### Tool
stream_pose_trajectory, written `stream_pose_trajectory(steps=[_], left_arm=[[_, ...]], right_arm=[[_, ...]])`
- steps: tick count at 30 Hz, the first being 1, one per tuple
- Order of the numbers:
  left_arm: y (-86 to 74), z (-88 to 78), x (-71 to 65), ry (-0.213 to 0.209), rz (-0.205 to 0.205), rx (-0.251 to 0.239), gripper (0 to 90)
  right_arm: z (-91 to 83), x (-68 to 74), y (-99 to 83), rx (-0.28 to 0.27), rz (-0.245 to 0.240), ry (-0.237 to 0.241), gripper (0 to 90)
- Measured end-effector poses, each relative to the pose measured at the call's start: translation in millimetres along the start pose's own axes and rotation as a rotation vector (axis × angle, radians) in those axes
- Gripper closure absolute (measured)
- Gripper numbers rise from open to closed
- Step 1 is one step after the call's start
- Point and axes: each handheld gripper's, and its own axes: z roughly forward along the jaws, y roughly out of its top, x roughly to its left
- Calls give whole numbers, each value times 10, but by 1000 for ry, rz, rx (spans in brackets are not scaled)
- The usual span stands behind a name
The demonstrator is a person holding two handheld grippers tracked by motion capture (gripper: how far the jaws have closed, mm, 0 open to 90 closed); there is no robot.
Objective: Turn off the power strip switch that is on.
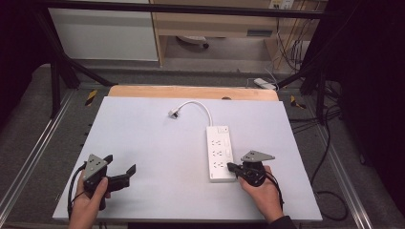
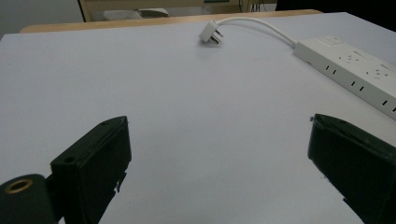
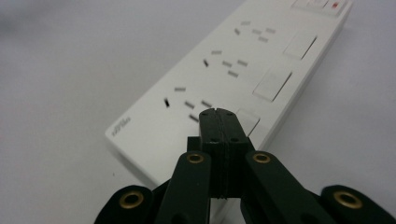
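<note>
A white power strip (image 1: 219, 151) lies lengthwise right of the table's middle. Its short white cable (image 1: 200, 106) curls back to a plug (image 1: 173, 113) lying loose on the table. My right gripper (image 1: 230, 166) is shut with nothing between its jaws. Its tips (image 3: 218, 115) rest over the near end of the strip (image 3: 224, 70), beside the nearest rocker switch (image 3: 247, 120); whether they press on it I cannot tell. My left gripper (image 1: 121, 163) stands wide open near the front left, holding nothing. Its view has the gripper (image 2: 219, 154), the plug (image 2: 211, 35) and the strip (image 2: 350, 70).
The white table top (image 1: 143, 143) ends in a wooden strip (image 1: 191, 91) at the back. Metal rails (image 1: 28, 152) run along both sides. Loose cables (image 1: 329, 157) trail on the floor at the right. Black frame posts (image 1: 55, 81) stand at the back corners.
</note>
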Motion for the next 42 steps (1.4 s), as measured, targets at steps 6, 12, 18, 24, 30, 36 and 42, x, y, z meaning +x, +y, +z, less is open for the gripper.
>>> stream_pose_trajectory(steps=[6,12,18,24,30,36,42], left_arm=[[1,1,-3,0,0,0,59],[0,2,2,0,-4,-2,59],[2,2,2,0,-2,-2,59],[2,3,1,-1,0,-1,59],[2,3,1,0,1,-1,59],[2,6,-1,-2,0,-1,59],[3,5,-1,-2,4,1,59]], right_arm=[[-1,-3,1,0,2,0,900],[-33,-20,30,-39,1,-19,900],[-22,-32,21,-28,0,-19,900],[1,-36,19,-24,-7,-23,900],[-3,-27,17,-23,-6,-21,900],[-1,-31,16,-24,-5,-21,900],[3,-29,15,-26,-9,-23,900]])
